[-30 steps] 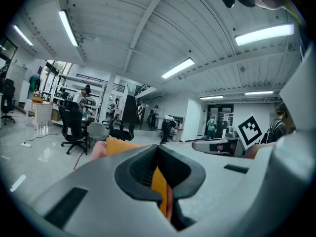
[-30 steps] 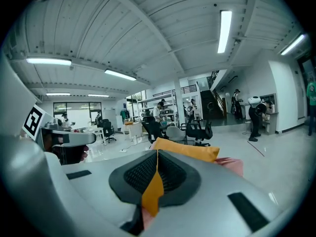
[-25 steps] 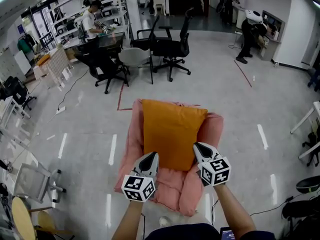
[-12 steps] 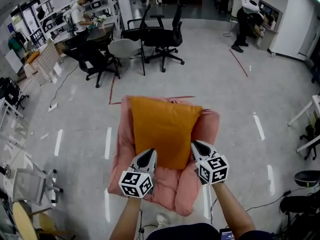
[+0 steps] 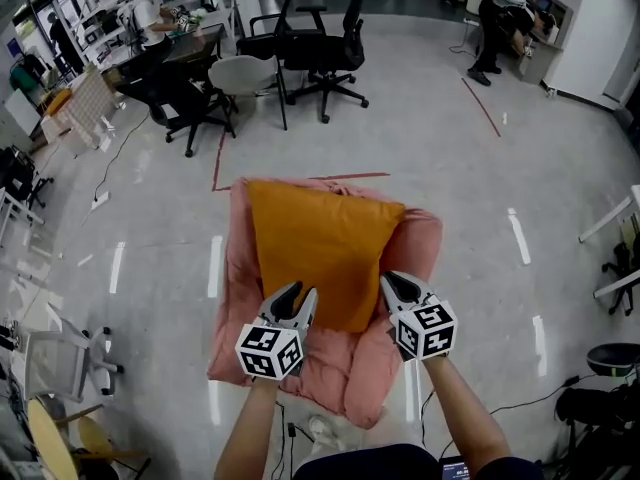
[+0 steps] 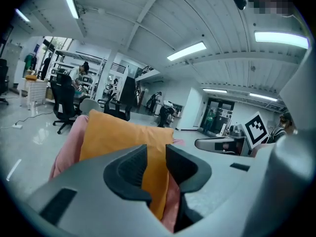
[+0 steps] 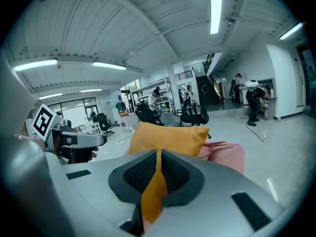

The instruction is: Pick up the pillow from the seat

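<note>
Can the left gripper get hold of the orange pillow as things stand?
Probably yes. The left gripper has just been opening its jaws; they stand apart with the near edge of the orange fabric pillow between them, nothing in the way. The right gripper already pinches it.

The pillow (image 5: pixel 325 258) was plain orange, without pattern. The seat (image 5: pixel 335 373) was salmon pink. The floor (image 5: pixel 450 168) was glossy light grey, with short white streaks (image 5: pixel 214 265) and a thin red line (image 5: pixel 482 106). The office chairs (image 5: pixel 322 56) were black; one chair (image 5: pixel 240 73) was grey.
</note>
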`<state>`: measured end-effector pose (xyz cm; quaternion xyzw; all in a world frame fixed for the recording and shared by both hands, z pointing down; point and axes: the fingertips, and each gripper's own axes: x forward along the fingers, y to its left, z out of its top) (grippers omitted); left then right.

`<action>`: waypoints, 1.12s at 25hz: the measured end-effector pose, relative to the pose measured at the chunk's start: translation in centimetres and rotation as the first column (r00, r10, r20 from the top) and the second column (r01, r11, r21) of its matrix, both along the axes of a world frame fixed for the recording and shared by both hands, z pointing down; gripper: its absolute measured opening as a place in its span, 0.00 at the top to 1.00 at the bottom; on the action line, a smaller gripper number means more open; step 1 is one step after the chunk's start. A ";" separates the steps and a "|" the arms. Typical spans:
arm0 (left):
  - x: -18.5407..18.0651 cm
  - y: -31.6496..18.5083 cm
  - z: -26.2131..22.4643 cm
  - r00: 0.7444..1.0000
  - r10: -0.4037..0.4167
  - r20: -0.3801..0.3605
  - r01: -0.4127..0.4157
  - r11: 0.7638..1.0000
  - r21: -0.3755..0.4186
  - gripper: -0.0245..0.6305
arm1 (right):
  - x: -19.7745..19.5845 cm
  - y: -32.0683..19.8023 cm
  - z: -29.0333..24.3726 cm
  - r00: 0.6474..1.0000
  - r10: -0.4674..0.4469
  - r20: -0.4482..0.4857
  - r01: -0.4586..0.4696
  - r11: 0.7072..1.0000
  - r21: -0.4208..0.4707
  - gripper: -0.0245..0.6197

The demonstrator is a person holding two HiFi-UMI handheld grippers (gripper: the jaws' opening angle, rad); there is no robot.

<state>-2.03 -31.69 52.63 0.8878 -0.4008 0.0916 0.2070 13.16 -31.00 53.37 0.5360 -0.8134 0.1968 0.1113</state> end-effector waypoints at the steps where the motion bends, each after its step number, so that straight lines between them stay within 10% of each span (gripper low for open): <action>1: 0.1 -0.3 0.4 1.000 -0.001 0.006 0.001 1.000 -0.005 0.79 | 0.1 -0.3 0.4 1.000 -0.003 0.001 0.003 1.000 -0.006 0.93; 28: 1.4 -4.7 8.3 0.995 -0.051 0.085 0.060 0.992 -0.110 0.43 | 1.3 -4.9 8.5 1.000 -0.016 0.021 0.019 0.991 -0.129 0.56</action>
